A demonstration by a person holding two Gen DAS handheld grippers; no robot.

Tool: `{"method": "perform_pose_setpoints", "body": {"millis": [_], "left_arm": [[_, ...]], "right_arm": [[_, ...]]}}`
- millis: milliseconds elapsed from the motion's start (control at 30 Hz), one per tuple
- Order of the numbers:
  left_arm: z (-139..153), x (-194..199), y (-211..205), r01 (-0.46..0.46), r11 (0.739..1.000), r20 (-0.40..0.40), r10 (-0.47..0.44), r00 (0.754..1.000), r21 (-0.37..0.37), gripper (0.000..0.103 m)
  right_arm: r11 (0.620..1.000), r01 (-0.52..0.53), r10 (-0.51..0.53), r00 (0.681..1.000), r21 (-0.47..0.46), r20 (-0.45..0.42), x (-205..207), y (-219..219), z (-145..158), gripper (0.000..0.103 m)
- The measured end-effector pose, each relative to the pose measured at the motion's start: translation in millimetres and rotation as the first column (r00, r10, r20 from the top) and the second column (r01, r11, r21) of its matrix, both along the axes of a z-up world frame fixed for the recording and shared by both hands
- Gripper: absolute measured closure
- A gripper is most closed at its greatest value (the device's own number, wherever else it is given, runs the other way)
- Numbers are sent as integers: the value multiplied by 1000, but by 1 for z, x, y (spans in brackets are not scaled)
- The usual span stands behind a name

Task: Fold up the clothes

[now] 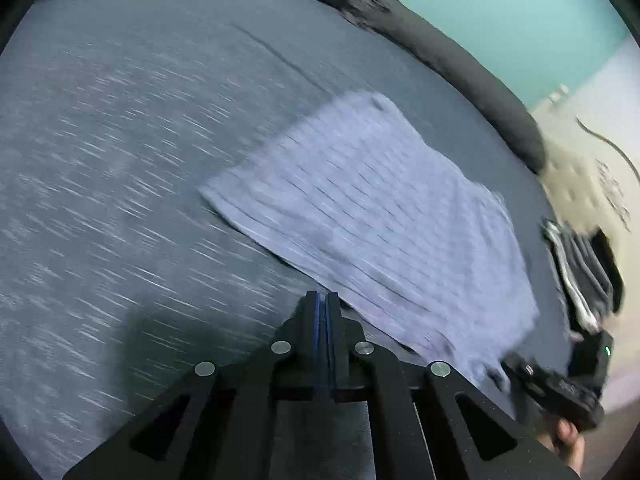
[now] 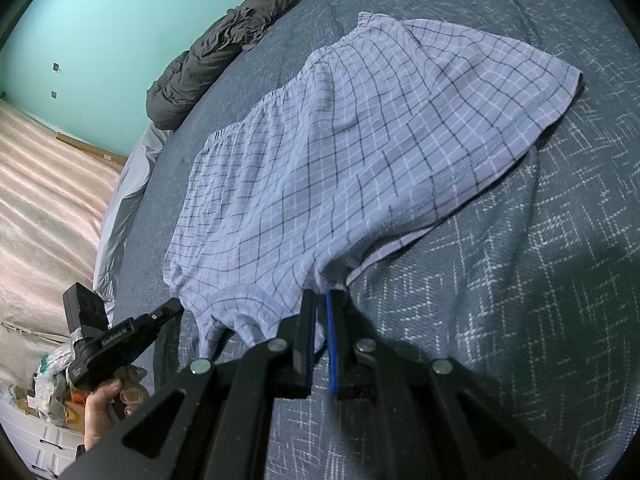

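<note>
**Checked shorts on the bed, one hem corner gripped**

The shorts (image 2: 340, 152) lie spread on the bed cover (image 2: 500, 320), a light blue check with a gathered elastic waistband along the side nearer the bed's far edge. Judged thin woven cotton: light, limp, no stiffness, likely to sag and drag if lifted from one point only. Not slippery against the knitted cover; it may cling a little. The best holds look like the hemmed edges and the waistband, where the cloth is doubled.

The right gripper (image 2: 320, 300) has a bunched bit of the near hem between its fingers, jaws narrowed on the cloth. The left gripper (image 1: 322, 300) is clenched on nothing, over bare cover just beside the shorts' near edge; that view is motion-blurred.

A dark rumpled quilt (image 2: 208, 60) lies along the bed's far edge, against the green wall (image 2: 120, 12).
</note>
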State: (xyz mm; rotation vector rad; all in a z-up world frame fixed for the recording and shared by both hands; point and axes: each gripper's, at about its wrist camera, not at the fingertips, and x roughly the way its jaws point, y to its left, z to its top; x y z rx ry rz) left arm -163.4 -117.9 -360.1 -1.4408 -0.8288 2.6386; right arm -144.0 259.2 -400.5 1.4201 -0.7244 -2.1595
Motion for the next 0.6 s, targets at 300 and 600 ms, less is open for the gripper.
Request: {"method": "perform_pose_setpoints", "body": {"millis": [300,600], "left_arm": [[-3,-16,-48,-150,988,-34,149,988,-35,88],[-4,-27,-55,-160,987,-53,161,985,31,100]], "right_arm": [[1000,-1,1,1000,3,-3,0,1,-3,98],[1000,-6,6,1000,8,-3,0,0,-4,98]]}}
